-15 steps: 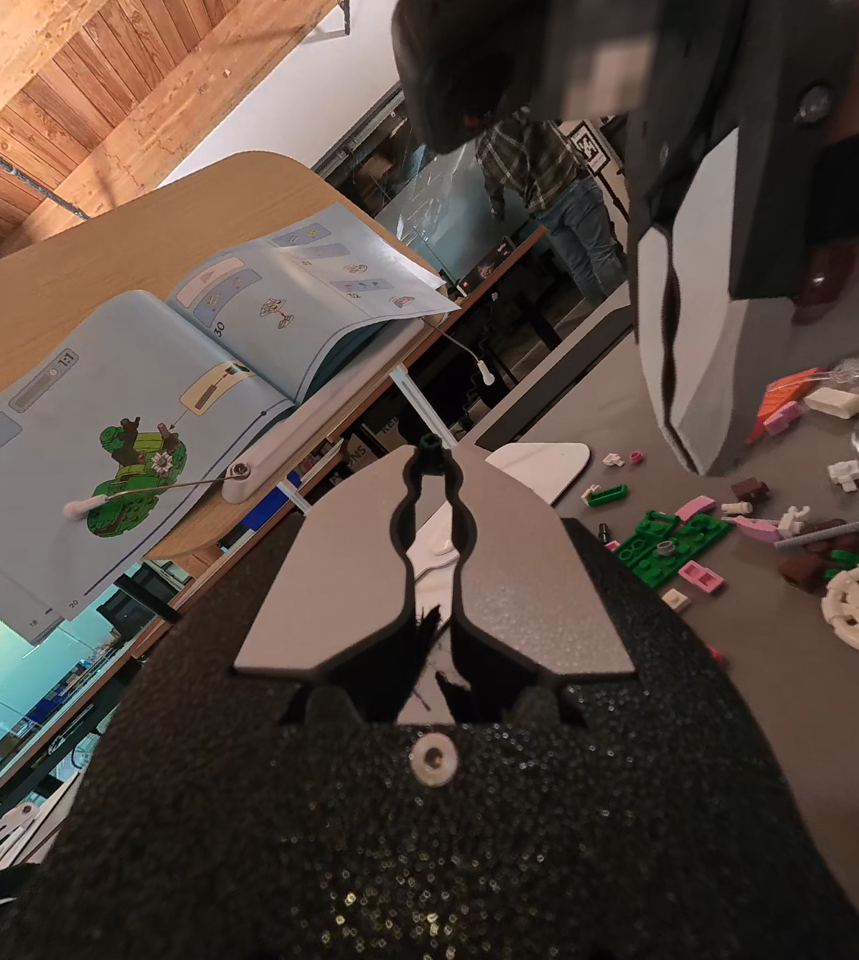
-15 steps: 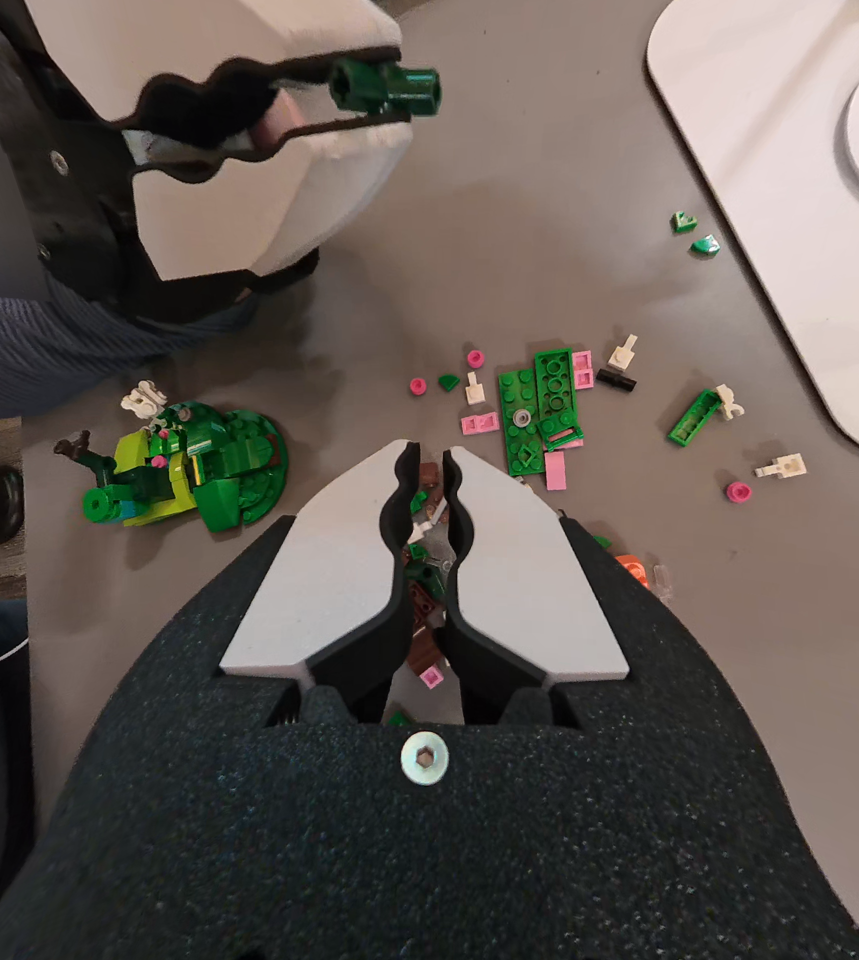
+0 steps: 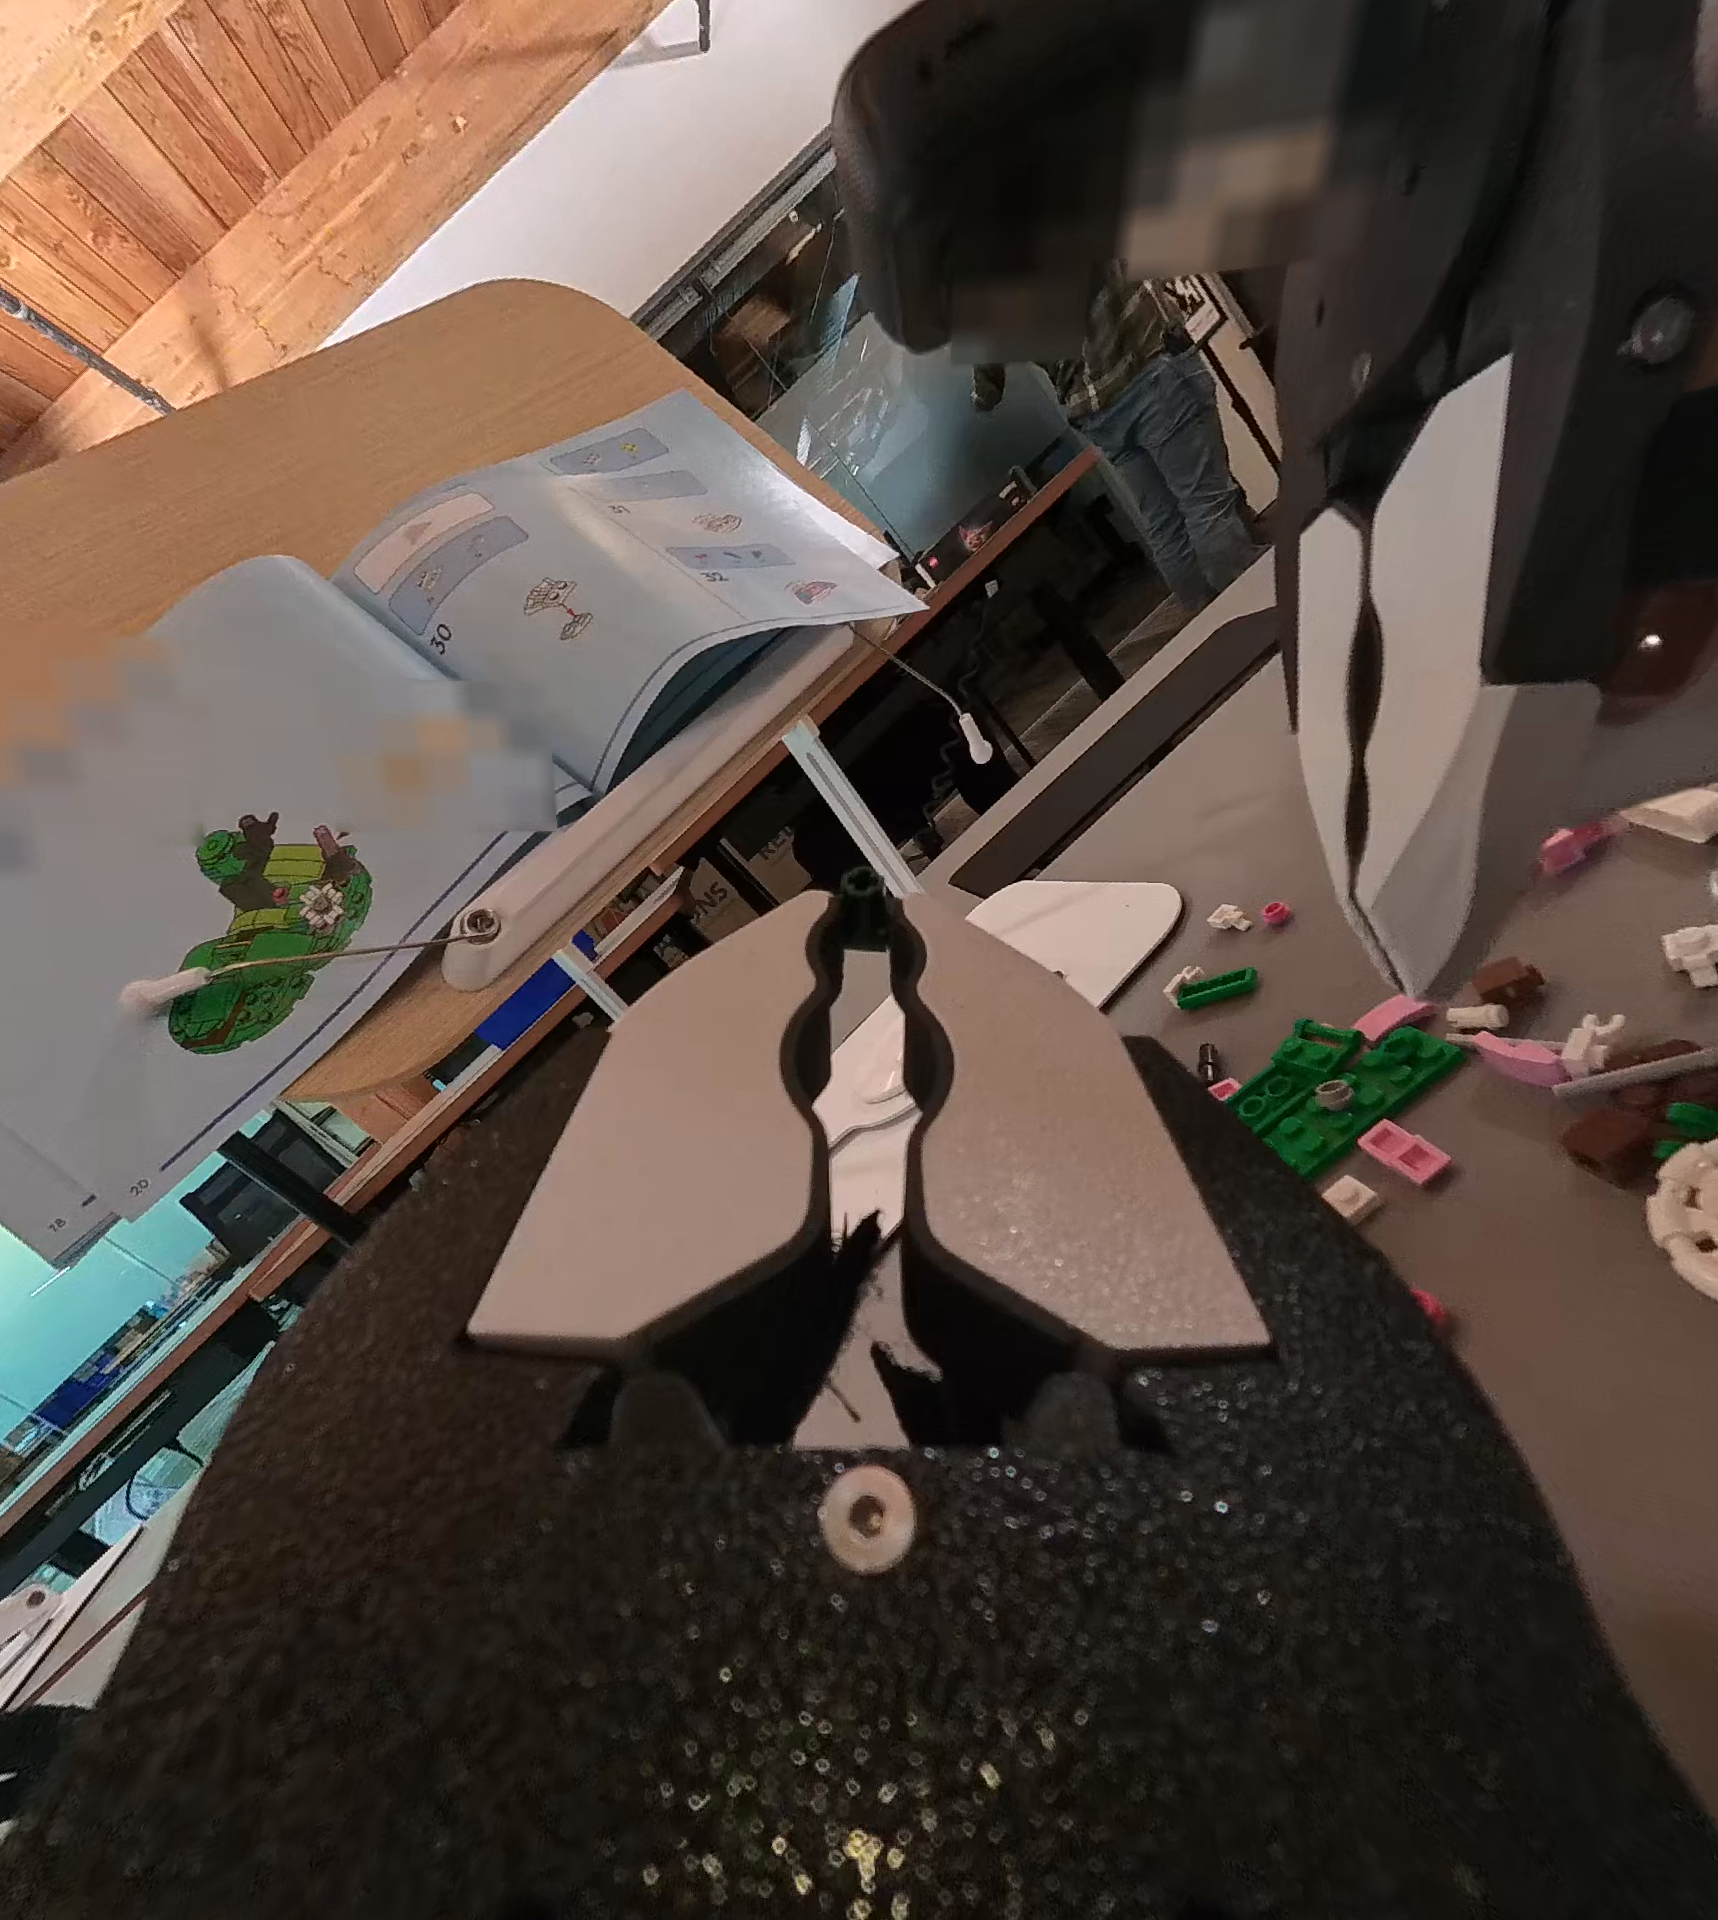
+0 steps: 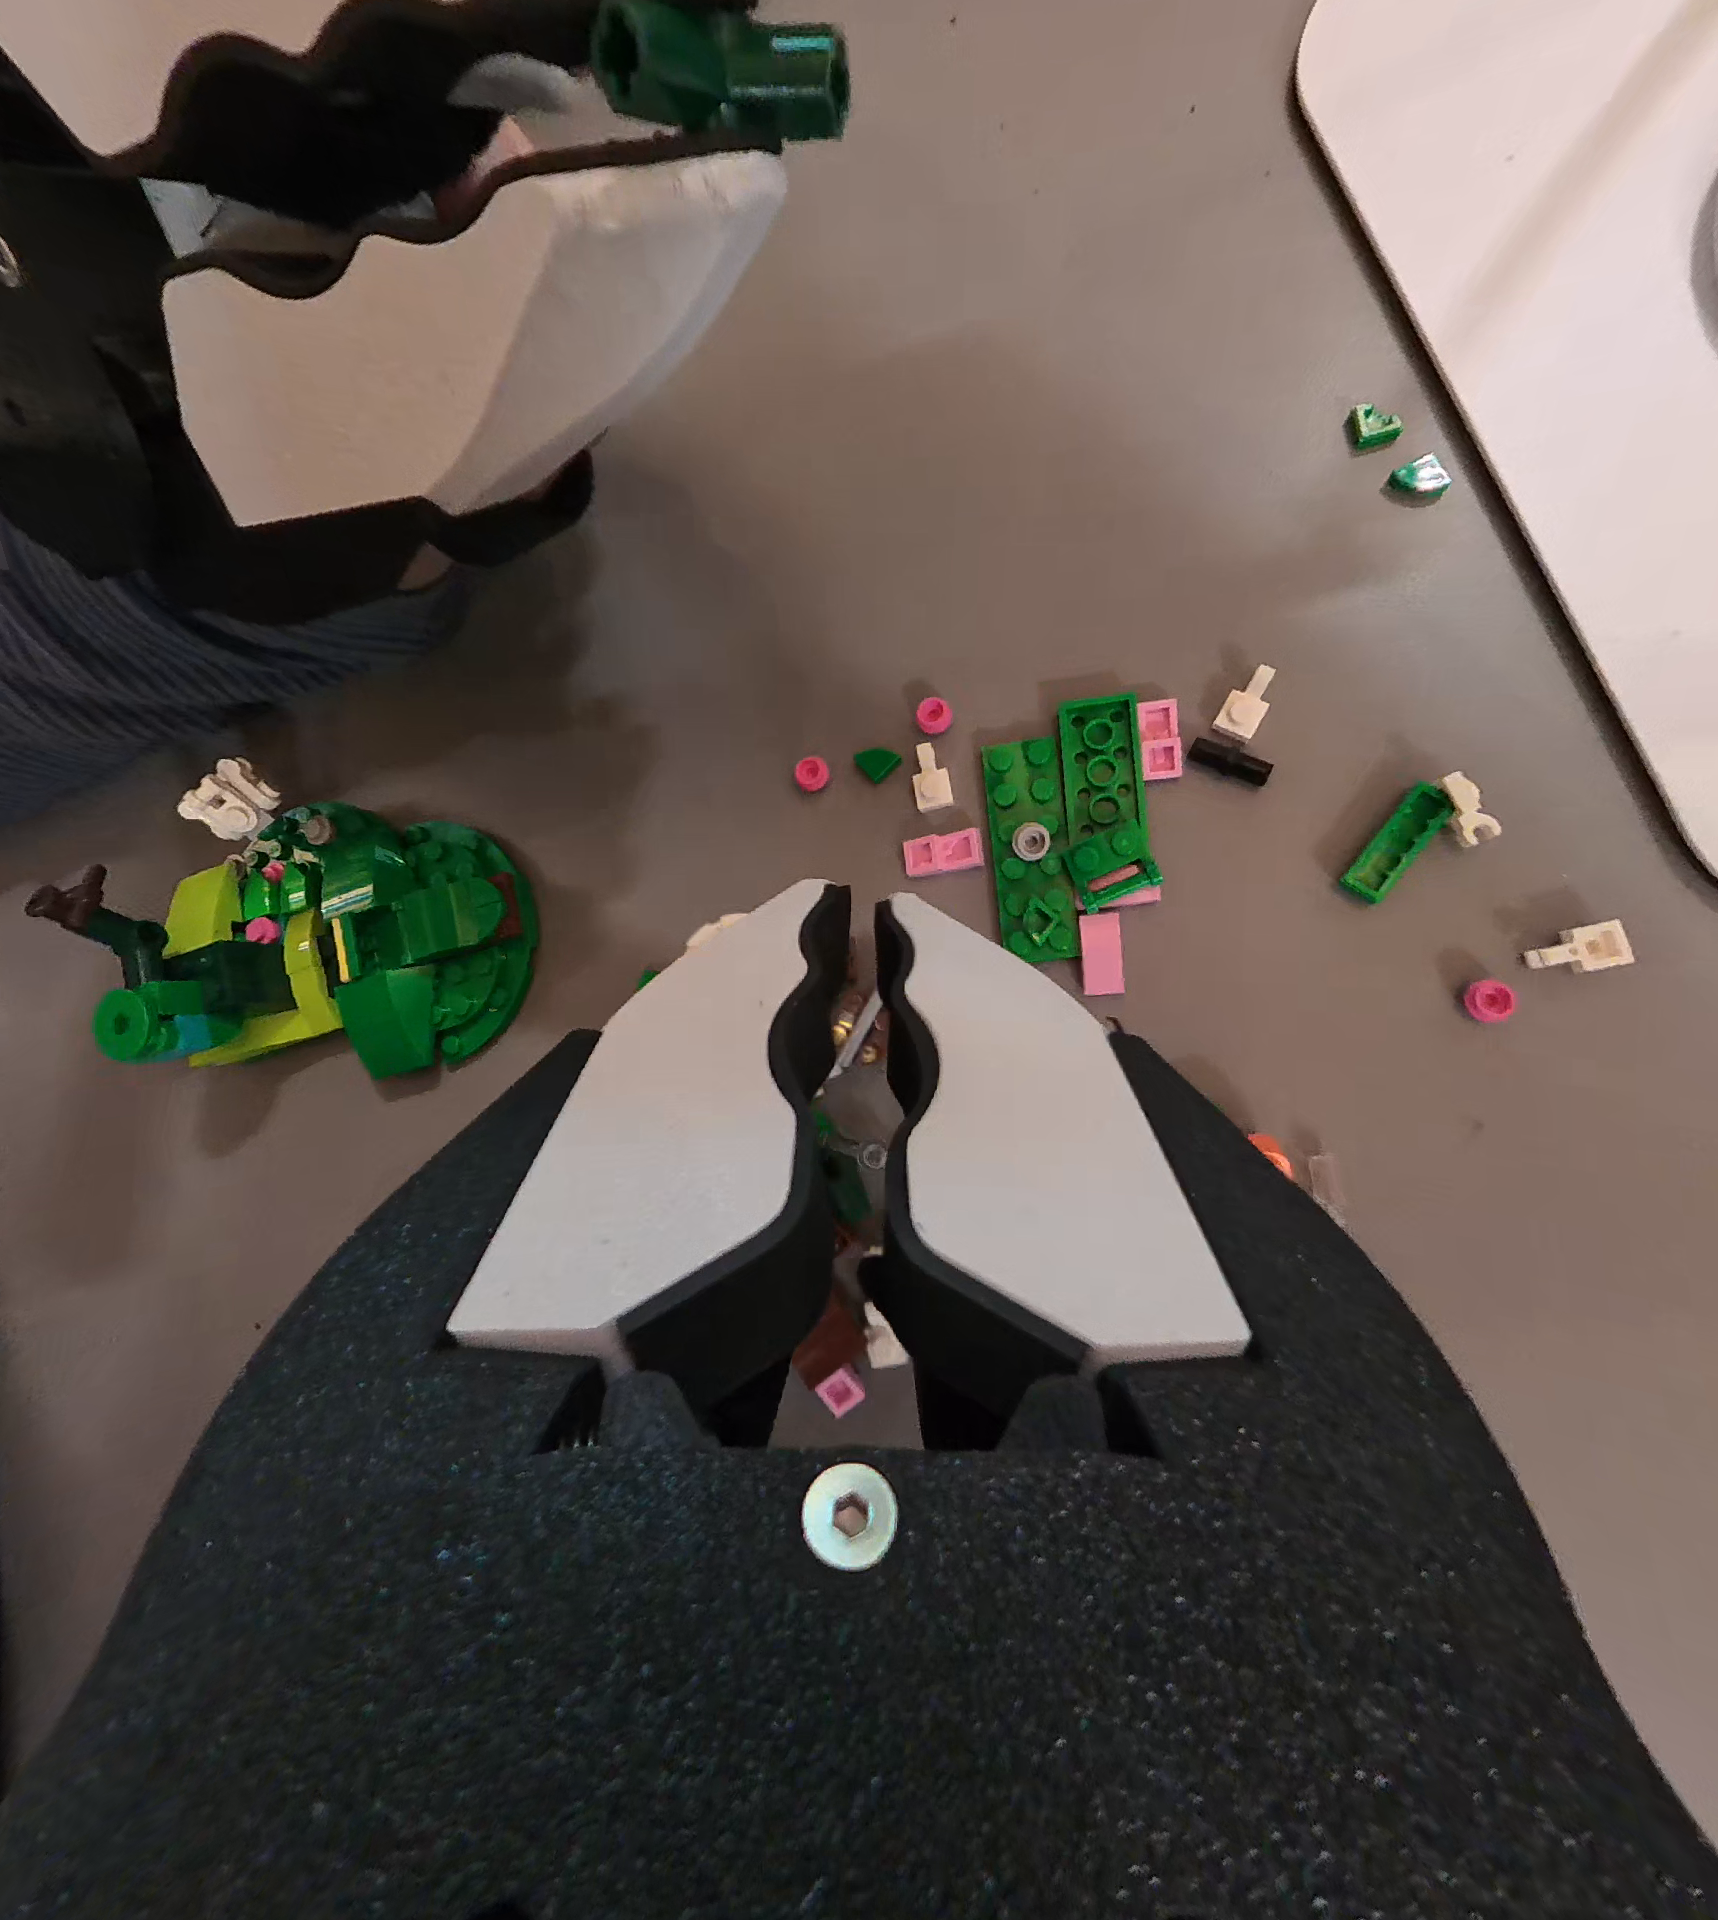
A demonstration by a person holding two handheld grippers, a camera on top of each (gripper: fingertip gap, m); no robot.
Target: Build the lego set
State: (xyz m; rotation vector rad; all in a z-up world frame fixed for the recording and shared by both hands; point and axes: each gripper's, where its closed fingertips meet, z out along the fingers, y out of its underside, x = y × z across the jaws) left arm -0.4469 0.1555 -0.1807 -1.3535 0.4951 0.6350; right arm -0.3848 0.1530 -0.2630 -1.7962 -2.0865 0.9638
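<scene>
Left gripper (image 3: 863, 914): black pebbled body, two pale grey fingers (image 3: 668, 1164) with wavy black inner pads, pale screw (image 3: 867, 1522) set behind the fingers. Right gripper (image 4: 860, 906): same build, dark speckled body, silver hex screw (image 4: 849, 1517) behind the fingers. Blue-grey ribbed sleeve (image 4: 55, 675) behind the left gripper's body.

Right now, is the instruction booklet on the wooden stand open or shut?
Open: the pale blue instruction booklet lies spread on the tilted wooden stand, two printed pages showing, a white clip arm pinning the lower edge.
</scene>
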